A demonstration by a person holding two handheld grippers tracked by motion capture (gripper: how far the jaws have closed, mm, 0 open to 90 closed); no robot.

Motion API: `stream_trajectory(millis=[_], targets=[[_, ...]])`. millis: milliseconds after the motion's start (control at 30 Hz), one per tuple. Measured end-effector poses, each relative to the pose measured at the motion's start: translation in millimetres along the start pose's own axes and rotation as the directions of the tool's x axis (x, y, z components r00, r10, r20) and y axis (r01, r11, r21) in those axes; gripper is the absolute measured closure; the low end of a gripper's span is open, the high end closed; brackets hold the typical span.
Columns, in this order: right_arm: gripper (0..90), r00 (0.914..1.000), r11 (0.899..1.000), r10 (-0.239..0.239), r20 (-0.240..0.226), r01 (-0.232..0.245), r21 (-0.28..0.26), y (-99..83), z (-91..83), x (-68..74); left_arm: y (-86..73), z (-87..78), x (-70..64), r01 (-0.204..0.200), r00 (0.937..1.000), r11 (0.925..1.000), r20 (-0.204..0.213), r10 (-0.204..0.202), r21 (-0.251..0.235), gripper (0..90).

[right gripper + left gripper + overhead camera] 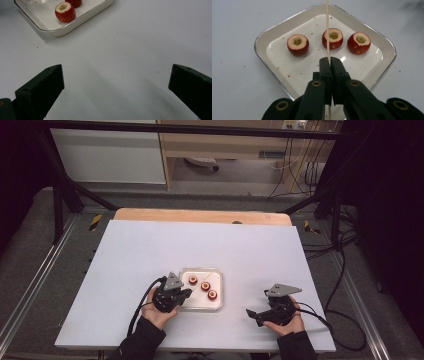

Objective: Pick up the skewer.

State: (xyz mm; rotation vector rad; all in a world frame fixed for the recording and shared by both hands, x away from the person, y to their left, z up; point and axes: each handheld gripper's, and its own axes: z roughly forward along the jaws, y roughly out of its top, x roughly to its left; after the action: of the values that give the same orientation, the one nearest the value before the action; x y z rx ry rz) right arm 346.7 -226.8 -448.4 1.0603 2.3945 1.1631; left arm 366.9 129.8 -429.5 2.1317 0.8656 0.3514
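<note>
A white square tray (216, 292) (274, 27) (82, 17) sits on the table and holds three cored red fruits (205, 286), cut side up. In the left gripper view they stand in a row: one at left (297, 44), one in the middle (332, 38), one at right (359, 42). My left gripper (186, 294) (329, 60) is shut on a thin wooden skewer (327, 27), which runs up across the middle fruit. My right gripper (254, 315) (116, 82) stands wide open over bare table, to the right of the tray, with nothing between its jaws.
The white tabletop (150, 250) has free room all around the tray. A wooden board edge (200, 215) runs along the far side. Black cables (345, 330) trail off the right edge. Crumbs speckle the tray floor (294, 67).
</note>
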Motion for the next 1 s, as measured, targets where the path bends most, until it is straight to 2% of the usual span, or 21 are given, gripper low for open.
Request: stream_trajectory(millis=[167,400,600,800,833,867,967,1000], targets=[[1.1,0.9984,0.998,-0.053,0.020,0.052,0.038,4.6,6.1,8.9,2.1,-1.2,-1.9,-0.022,0.9996,0.9997,0.016,0.022,0.009,88.3],[1.6,0.9921,0.991,-0.121,0.030,0.120,0.054,13.4,8.6,19.6,7.6,-3.0,-7.0,-0.068,0.9966,0.9974,0.049,0.067,0.023,88.3],[2.3,0.9775,0.976,-0.205,0.052,0.200,0.085,22.6,10.3,30.4,15.2,-5.9,-10.6,-0.108,0.9919,0.9933,0.072,0.105,0.041,88.3],[5.1,0.9462,0.948,-0.313,0.081,0.306,0.091,35.3,11.0,43.2,21.7,-6.2,-14.7,-0.145,0.9857,0.9878,0.094,0.140,0.057,88.3],[5.1,0.9462,0.948,-0.313,0.081,0.306,0.091,35.3,11.0,43.2,21.7,-6.2,-14.7,-0.145,0.9857,0.9878,0.094,0.140,0.057,88.3],[5.5,0.9301,0.932,-0.355,0.093,0.345,0.109,40.1,11.2,47.2,24.3,-5.1,-16.3,-0.151,0.9839,0.9864,0.106,0.144,0.065,88.3],[6.3,0.9098,0.913,-0.402,0.101,0.390,0.122,47.6,12.3,52.7,29.5,-3.7,-18.8,-0.180,0.9789,0.9798,0.114,0.169,0.088,88.3],[6.7,0.9028,0.906,-0.417,0.104,0.404,0.125,50.2,12.7,54.6,29.5,-3.7,-18.8,-0.180,0.9789,0.9798,0.114,0.169,0.088,88.3]])
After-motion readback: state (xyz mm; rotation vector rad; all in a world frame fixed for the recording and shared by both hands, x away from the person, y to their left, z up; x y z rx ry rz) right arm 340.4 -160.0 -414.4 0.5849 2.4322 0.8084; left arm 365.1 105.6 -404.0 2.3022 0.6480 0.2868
